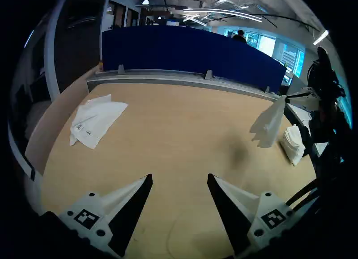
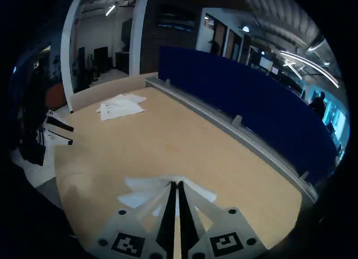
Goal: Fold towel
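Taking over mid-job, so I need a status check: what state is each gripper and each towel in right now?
left gripper: open, empty, above the table.
right gripper: shut on the held towel.
held towel: lifted, hanging from the pinched end.
loose towel: lying on the table, roughly folded.
towel stack: folded, piled up.

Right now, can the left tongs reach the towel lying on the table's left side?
Probably yes. The left tongs are open and empty, and only bare table lies between them and the towel.
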